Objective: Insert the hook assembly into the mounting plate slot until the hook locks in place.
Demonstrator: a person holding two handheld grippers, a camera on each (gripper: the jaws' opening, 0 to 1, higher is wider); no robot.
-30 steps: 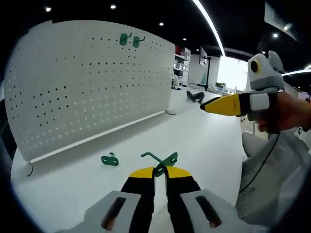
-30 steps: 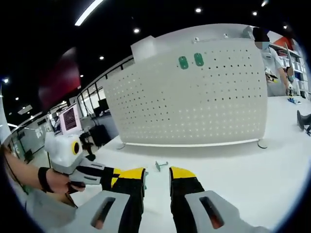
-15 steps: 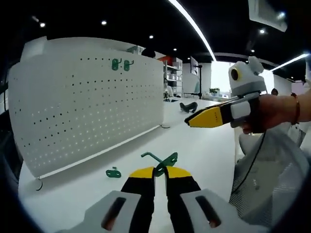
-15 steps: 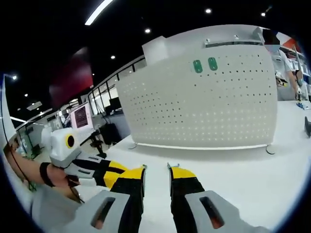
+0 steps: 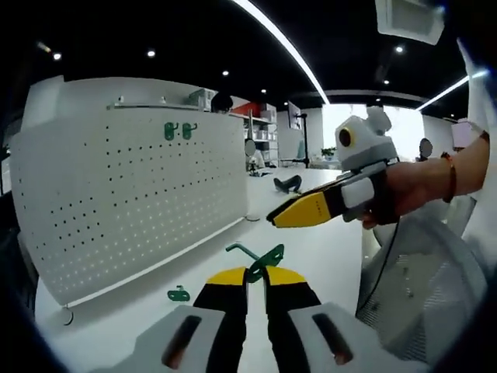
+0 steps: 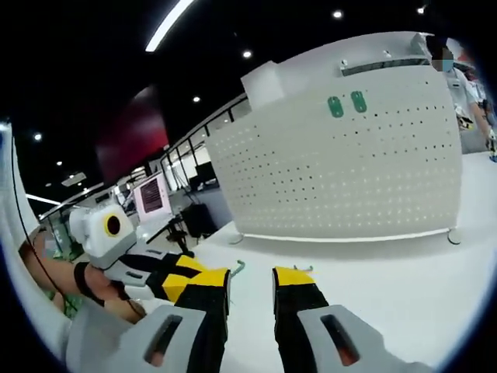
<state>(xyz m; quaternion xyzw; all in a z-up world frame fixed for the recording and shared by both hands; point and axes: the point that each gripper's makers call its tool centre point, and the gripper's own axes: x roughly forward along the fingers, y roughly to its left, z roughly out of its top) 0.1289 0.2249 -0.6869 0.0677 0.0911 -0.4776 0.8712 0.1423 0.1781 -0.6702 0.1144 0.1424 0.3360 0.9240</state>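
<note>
While its jaws are clamped together on the green metal hook assembly (image 5: 260, 259), the left gripper (image 5: 256, 277) holds it above the white tabletop (image 5: 311, 249). The right gripper (image 6: 250, 273) has its jaws apart, holding nothing. A second green hook (image 5: 178, 294) lies near the white perforated mounting plate (image 5: 132, 202), which carries two green hooks (image 5: 179, 130) near its top edge.

a white table (image 5: 326, 249) runs under everything, its bare top bright in both views. a white mesh chair back (image 5: 411, 295) sits at the right edge of the left gripper view. a lit monitor (image 6: 151, 198) stands far off, and long strip lights (image 5: 272, 39) cross the dark ceiling.
</note>
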